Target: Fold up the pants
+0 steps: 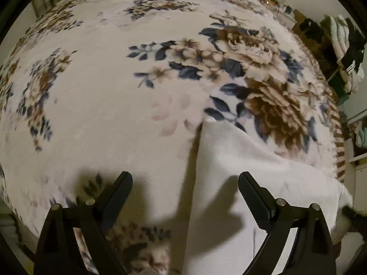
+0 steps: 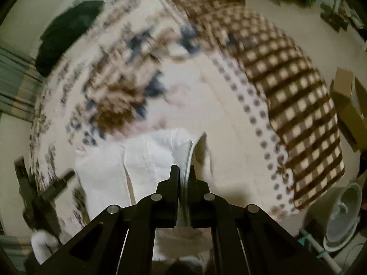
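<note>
The white pants [image 1: 240, 171] lie on a floral blanket [image 1: 103, 103] on the bed, reaching from the lower right toward the middle. My left gripper [image 1: 185, 178] is open and empty just above the blanket, its right finger over the pants' edge. In the right wrist view my right gripper [image 2: 183, 168] is shut on a folded edge of the white pants [image 2: 149, 155] and holds it lifted off the bed. The left gripper [image 2: 57, 185] shows at the left of that view, blurred.
A brown checked blanket [image 2: 286, 91] hangs over the bed's right side. A dark garment [image 2: 66, 32] lies at the far left. A cardboard box [image 2: 346, 105] and a fan [image 2: 344, 217] stand on the floor. Clothes [image 1: 344, 45] hang beside the bed.
</note>
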Action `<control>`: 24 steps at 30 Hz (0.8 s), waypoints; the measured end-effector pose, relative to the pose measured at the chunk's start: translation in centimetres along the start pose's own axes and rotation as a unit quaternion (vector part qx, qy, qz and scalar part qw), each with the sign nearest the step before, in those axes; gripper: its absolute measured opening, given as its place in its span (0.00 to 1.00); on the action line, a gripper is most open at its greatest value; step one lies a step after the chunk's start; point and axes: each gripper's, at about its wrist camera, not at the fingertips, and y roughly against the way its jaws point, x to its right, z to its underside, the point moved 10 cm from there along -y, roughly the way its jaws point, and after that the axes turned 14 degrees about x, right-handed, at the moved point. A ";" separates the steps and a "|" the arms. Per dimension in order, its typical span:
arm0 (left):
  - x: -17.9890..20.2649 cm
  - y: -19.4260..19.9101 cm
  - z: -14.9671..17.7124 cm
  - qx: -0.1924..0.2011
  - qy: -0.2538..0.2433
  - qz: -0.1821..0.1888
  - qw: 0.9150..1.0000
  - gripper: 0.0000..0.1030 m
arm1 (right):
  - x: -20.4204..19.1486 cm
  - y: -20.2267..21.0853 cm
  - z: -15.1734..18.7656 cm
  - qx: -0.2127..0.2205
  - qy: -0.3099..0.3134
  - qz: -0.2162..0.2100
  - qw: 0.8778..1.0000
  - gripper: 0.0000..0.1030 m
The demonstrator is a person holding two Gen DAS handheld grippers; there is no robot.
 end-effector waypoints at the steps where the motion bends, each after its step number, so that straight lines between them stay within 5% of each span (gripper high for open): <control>1: 0.1 -0.4 -0.1 -0.002 -0.002 -0.001 1.000 0.92 | 0.5 -1.1 0.8 -0.027 -0.004 -0.006 1.000 0.07; 2: 0.0 -0.9 -0.2 -0.005 -0.006 -0.004 1.000 0.92 | 0.9 -2.6 2.4 -0.078 -0.013 -0.031 0.996 0.08; 3: 0.0 -1.2 -0.3 -0.008 -0.011 -0.007 1.000 0.92 | 1.5 -3.5 3.0 -0.098 -0.029 -0.040 0.994 0.21; 9: -0.4 -0.1 -0.5 -0.006 -0.025 0.003 1.000 0.92 | 1.9 -3.6 1.0 -0.057 -0.064 -0.114 0.990 0.93; 10: -0.5 0.1 -0.5 -0.005 -0.029 0.003 1.000 0.92 | 1.8 -4.3 1.2 -0.065 -0.066 -0.118 0.989 0.94; 12: -0.9 0.6 -0.5 -0.003 -0.039 -0.003 0.999 0.92 | 2.0 -6.9 2.7 -0.111 -0.077 -0.114 0.984 0.91; 13: -1.1 0.8 -0.4 -0.004 -0.040 -0.003 0.999 0.92 | 1.3 -7.9 3.5 -0.133 -0.092 -0.139 0.977 0.61; 14: -1.2 0.9 -0.3 -0.006 -0.041 -0.003 0.999 0.92 | 0.6 -8.2 3.6 -0.123 -0.090 -0.154 0.976 0.43; 16: -1.1 1.0 -0.3 -0.008 -0.045 -0.002 0.999 0.92 | -0.3 -7.8 3.4 -0.088 -0.045 -0.127 0.987 0.23; 20: 0.1 0.3 -0.7 -0.010 -0.055 0.008 0.998 0.92 | -1.5 -3.8 1.9 -0.007 0.010 -0.079 0.997 0.20; 24: 1.8 -1.9 -1.5 -0.011 -0.054 0.012 0.998 0.92 | 1.3 -1.7 0.0 0.006 -0.014 -0.052 0.999 0.20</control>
